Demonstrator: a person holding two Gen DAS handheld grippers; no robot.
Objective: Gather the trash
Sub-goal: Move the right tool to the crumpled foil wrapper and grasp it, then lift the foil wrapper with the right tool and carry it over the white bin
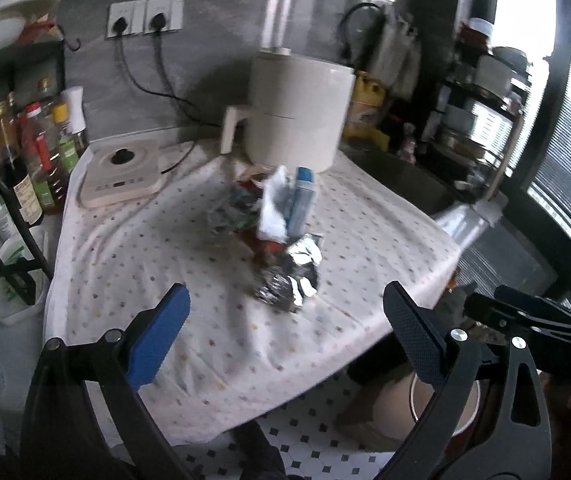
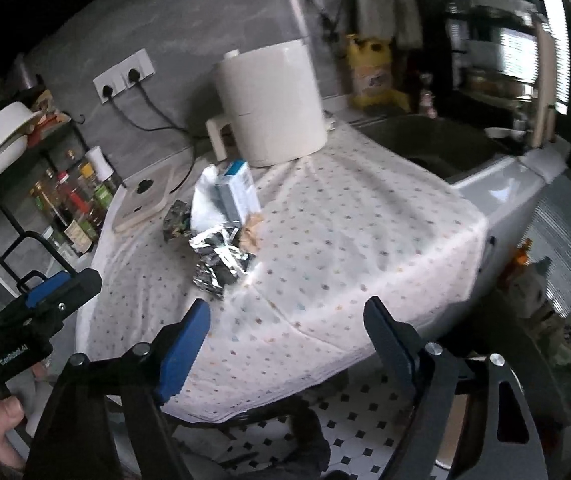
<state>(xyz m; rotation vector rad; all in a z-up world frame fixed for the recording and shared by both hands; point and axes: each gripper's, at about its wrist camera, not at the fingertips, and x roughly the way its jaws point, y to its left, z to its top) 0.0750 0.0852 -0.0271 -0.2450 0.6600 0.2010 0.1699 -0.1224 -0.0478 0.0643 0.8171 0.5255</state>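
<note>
A heap of trash lies mid-counter on the dotted white cloth (image 1: 189, 280): crumpled silver foil (image 1: 291, 276) (image 2: 221, 258) at the front, a white and blue carton (image 2: 237, 194) (image 1: 301, 200), white plastic wrap (image 1: 273, 208) and a dark printed wrapper (image 2: 177, 220) behind it. My left gripper (image 1: 285, 320) hangs open over the cloth's near edge, short of the foil, with nothing between its fingers. My right gripper (image 2: 287, 332) is open and empty too, near the same edge, with the foil ahead and to its left.
A white air fryer (image 1: 297, 112) stands behind the heap, an induction hob (image 1: 121, 172) to the left. Bottles (image 1: 33, 152) fill a black rack at far left. A sink (image 2: 425, 140) lies right of the cloth. A round bin (image 1: 437, 404) stands on the tiled floor below.
</note>
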